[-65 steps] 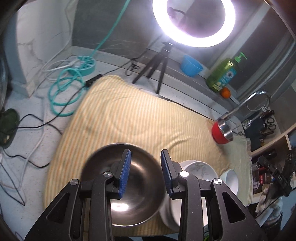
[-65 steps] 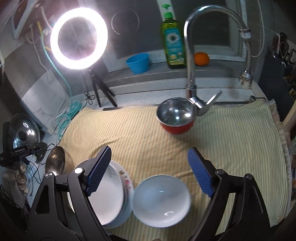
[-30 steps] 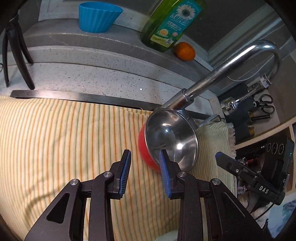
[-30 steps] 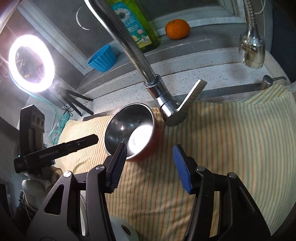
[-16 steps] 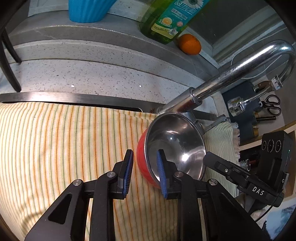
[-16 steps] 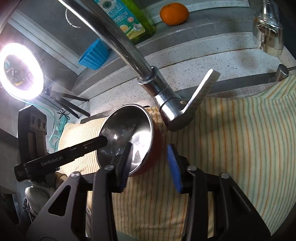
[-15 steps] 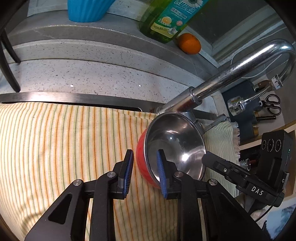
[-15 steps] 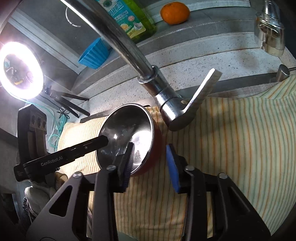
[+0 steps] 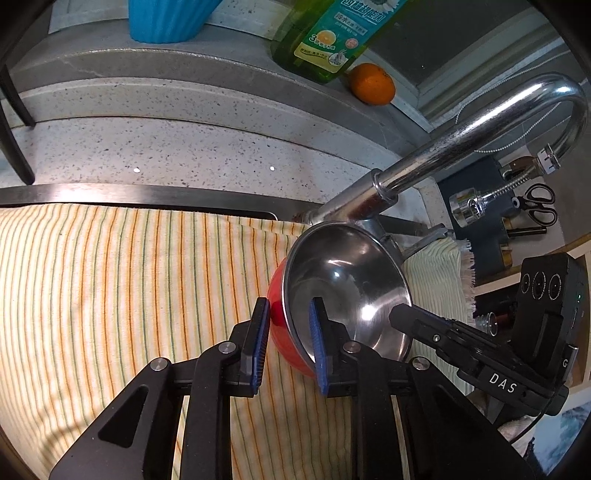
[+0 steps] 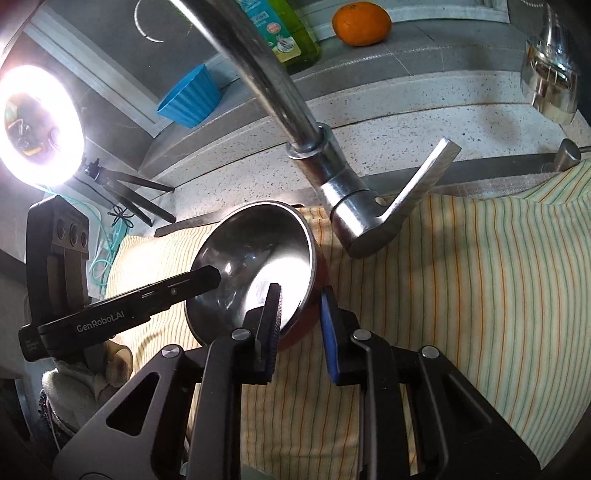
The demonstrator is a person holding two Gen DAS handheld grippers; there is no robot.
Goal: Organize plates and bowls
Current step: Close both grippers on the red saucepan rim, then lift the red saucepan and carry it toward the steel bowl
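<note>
A red bowl with a steel inside [image 9: 343, 280] sits on the striped cloth [image 9: 110, 280] under the tap. My left gripper [image 9: 288, 343] has its blue pads on either side of the bowl's left rim, one pad outside on the red wall, one inside. My right gripper [image 10: 301, 325] straddles the opposite rim of the same bowl [image 10: 258, 258], one pad inside and one outside. Both pairs of jaws stand narrow around the rim; whether the pads press on it I cannot tell. Each gripper shows in the other's view.
The chrome tap [image 9: 443, 155] arches right over the bowl, its lever [image 10: 417, 192] close by. On the ledge behind stand a blue cup [image 9: 166, 18], a green soap bottle [image 9: 328, 37] and an orange [image 9: 371, 83]. A ring light [image 10: 33, 125] glares at left.
Both grippers came from the front stack of dishes to the red bowl. Their jaws have narrowed around its rim, the right one most. The bowl stands slightly tilted.
</note>
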